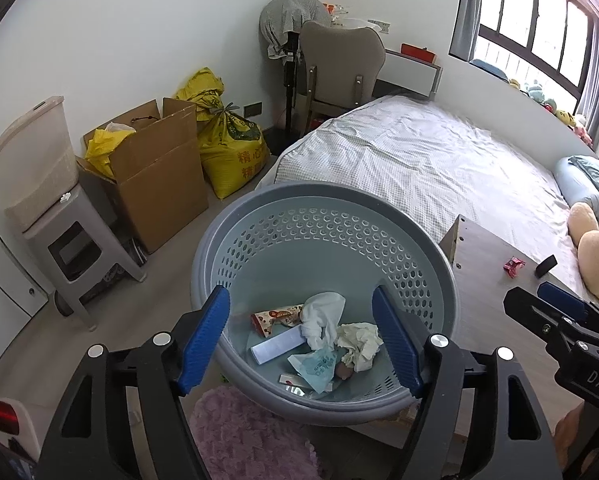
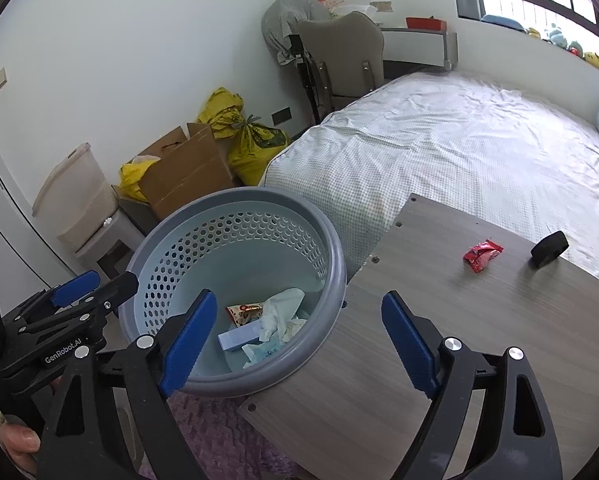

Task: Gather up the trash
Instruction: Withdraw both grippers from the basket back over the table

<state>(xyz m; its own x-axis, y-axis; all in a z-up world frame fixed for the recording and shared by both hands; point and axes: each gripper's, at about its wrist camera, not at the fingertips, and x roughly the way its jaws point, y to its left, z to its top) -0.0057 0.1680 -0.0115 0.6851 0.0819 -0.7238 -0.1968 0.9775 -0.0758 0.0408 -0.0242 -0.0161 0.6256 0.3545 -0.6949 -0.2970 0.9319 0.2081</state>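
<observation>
- The left gripper (image 1: 301, 336) hangs over the grey perforated basket (image 1: 235, 224), its blue jaws spread wide and holding nothing.
- The right gripper (image 2: 299, 340) is also spread wide and empty, poised over the near edge of the wooden table (image 2: 439, 320), just right of the basket.
- Inside the basket lie crumpled tissues (image 1: 325, 316), a red snack wrapper (image 1: 275, 316), a pale flat box (image 1: 277, 346) and a light blue packet (image 1: 317, 368).
- One piece of trash is left on the table: a red wrapper (image 2: 481, 255), far right, near a small black object (image 2: 549, 254).
- The red wrapper looks light, thin, crinkly and probably slippery; it seems best pinched across its bunched middle, with the jaws closing low against the tabletop.
- Beyond the table, a bed (image 2: 439, 152) runs toward the far wall.
</observation>
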